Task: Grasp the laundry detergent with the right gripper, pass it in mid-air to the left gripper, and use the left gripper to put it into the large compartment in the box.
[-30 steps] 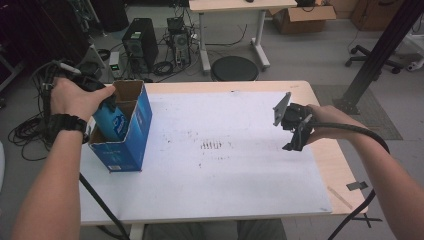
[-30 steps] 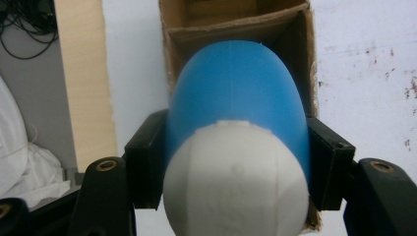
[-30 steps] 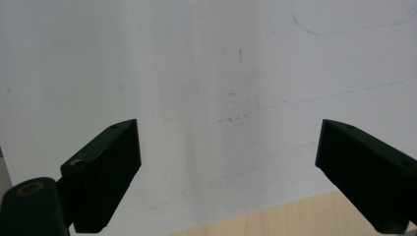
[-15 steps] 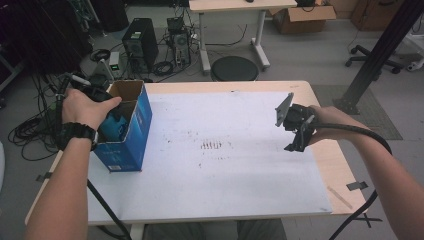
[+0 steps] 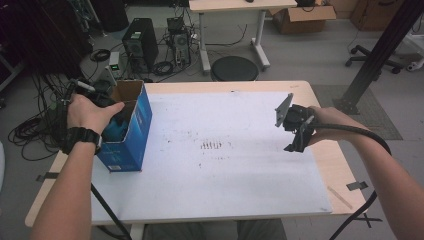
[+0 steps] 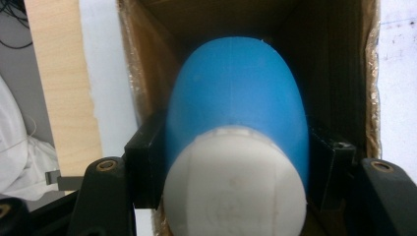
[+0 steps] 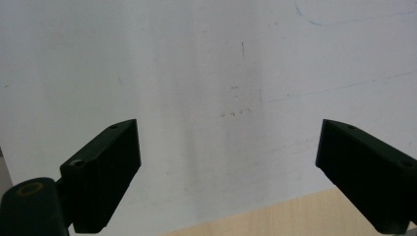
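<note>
Blue bottle (image 6: 236, 98) sits clamped between left tool (image 6: 236, 167) jaws inside box (image 5: 142, 112).

A light wooden counter (image 5: 327, 155), and a big white sheet (image 5: 220, 170) covers nearly all of it, bare wood showing at the right and far edges. Dark scuffs dot the sheet's middle. On its left stands an open blue cardboard box (image 5: 127, 145), upright.
</note>
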`<state>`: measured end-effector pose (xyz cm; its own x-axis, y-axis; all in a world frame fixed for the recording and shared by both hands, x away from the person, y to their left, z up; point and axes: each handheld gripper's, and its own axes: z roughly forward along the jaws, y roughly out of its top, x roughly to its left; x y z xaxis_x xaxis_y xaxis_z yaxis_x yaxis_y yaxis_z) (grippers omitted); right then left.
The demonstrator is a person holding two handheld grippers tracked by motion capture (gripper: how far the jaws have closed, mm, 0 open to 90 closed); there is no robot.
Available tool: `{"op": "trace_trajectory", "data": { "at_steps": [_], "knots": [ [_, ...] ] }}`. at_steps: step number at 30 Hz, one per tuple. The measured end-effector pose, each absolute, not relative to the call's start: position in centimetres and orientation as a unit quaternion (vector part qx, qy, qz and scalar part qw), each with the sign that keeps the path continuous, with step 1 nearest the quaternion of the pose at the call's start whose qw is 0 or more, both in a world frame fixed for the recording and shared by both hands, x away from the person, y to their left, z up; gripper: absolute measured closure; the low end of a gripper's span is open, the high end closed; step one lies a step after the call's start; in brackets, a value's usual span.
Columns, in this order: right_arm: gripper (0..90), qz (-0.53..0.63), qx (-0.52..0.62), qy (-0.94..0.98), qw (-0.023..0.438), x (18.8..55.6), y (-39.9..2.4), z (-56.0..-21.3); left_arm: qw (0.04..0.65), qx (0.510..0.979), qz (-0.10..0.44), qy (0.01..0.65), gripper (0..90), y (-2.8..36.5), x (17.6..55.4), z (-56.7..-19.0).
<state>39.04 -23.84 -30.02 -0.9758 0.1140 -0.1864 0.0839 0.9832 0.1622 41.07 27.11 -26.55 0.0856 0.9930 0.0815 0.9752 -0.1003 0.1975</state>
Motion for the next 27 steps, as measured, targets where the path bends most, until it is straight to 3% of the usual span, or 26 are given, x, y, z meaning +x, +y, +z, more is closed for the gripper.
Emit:
{"op": "trace_trajectory", "data": {
  "at_steps": [27],
  "knots": [
    [9.6, 0.079, 0.054, 0.991, 0.095, 38.89, -23.99, -30.54, 0.034, 0.739, 0.093, 0.666, 37.7, 26.54, 41.18, -27.69]
  ]
}}
